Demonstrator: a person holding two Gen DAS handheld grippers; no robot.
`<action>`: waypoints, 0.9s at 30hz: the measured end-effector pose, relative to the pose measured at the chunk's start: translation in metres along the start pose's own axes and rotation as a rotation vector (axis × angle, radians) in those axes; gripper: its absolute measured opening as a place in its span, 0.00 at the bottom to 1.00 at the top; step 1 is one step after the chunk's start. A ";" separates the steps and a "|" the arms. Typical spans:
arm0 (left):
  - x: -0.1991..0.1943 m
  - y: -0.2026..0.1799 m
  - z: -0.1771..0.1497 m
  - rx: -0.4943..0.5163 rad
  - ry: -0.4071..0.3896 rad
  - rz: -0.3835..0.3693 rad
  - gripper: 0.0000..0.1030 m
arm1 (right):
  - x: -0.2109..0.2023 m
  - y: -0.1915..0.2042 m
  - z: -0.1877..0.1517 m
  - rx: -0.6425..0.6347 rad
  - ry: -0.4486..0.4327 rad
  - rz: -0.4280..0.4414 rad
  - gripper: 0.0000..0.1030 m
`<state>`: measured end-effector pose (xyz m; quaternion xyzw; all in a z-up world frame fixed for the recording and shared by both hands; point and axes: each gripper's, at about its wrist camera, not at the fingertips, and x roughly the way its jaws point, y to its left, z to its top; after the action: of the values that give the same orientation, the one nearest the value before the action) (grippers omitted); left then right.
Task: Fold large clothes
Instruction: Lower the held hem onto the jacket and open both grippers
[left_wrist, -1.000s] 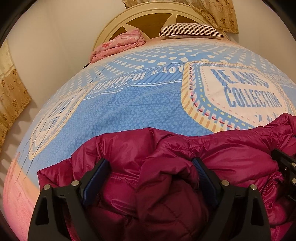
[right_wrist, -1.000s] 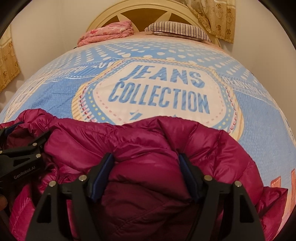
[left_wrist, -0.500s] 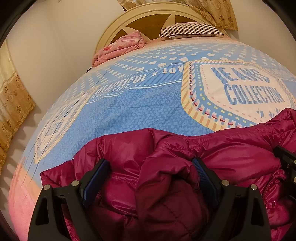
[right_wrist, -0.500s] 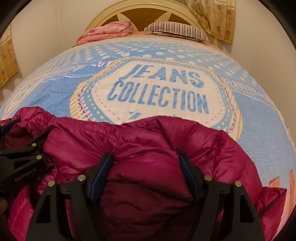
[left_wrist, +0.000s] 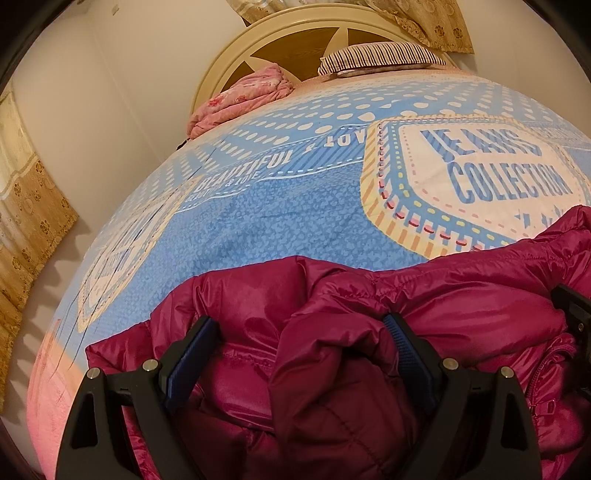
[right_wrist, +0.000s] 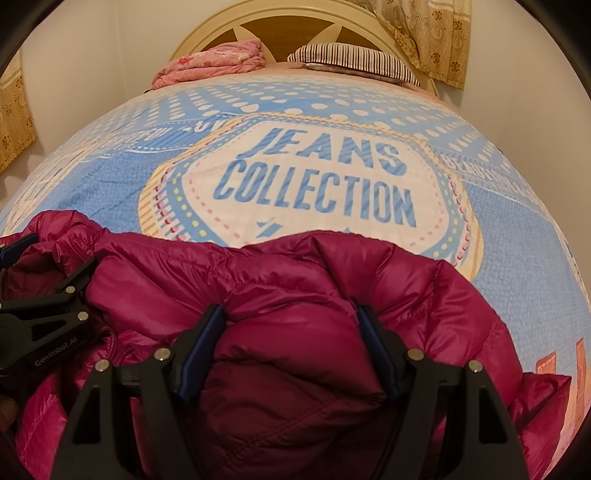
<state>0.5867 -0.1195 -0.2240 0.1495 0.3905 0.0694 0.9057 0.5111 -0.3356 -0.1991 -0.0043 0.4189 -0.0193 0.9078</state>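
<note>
- Magenta quilted puffer jacket (right_wrist: 295, 280) lies bunched at the near end of the bed cover (left_wrist: 280, 221), just below the "JEANS COLLECTION" badge (right_wrist: 314, 184); jacket's far edge overlaps the badge's lower rim.
- Fabric shiny, stitched in panels; heaped in thick folds, not flat. Zip line visible in left wrist view, at the right of the jacket.
- Right gripper (right_wrist: 291, 325): jaws stand wide, a fat roll of jacket fills the gap, both blue pads pressed into the padding on either side. Reads as a grip on a bulky fold.
- Left gripper (left_wrist: 299, 336): jaws also wide apart, jacket folds between them. Right pad sits against the fabric; left pad only at the edge of a fold. Can't tell if it's clamping or just resting around the cloth.
- Grippers are side by side on the jacket; left one shows at the left edge of right wrist view, w/ "GenRobot.AI" lettering.
- Cover: blue w/ white dots, "BEAUTIFUL" strip left of the badge, pink/orange border at the near corners beside the jacket.
- Far from jacket, beyond the badge: folded pink blanket (right_wrist: 214, 61) and striped pillow (right_wrist: 351, 61), both against the cream arched headboard (right_wrist: 229, 26).
- Gold patterned curtains (right_wrist: 432, 33) hang at the head end, right of the pillow; another at far left. Plain pale walls.
</note>
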 end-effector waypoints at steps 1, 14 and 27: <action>0.000 0.000 0.000 0.001 0.000 0.001 0.89 | 0.000 0.000 0.000 -0.001 0.000 -0.001 0.72; 0.001 0.003 0.000 -0.006 0.004 -0.012 0.89 | 0.000 0.003 0.001 -0.013 0.008 -0.019 0.73; -0.068 0.049 -0.014 0.012 -0.075 -0.032 0.89 | -0.056 -0.013 -0.001 -0.001 -0.038 -0.005 0.75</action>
<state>0.5300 -0.0868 -0.1706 0.1509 0.3592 0.0469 0.9198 0.4733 -0.3468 -0.1568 -0.0061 0.4016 -0.0214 0.9156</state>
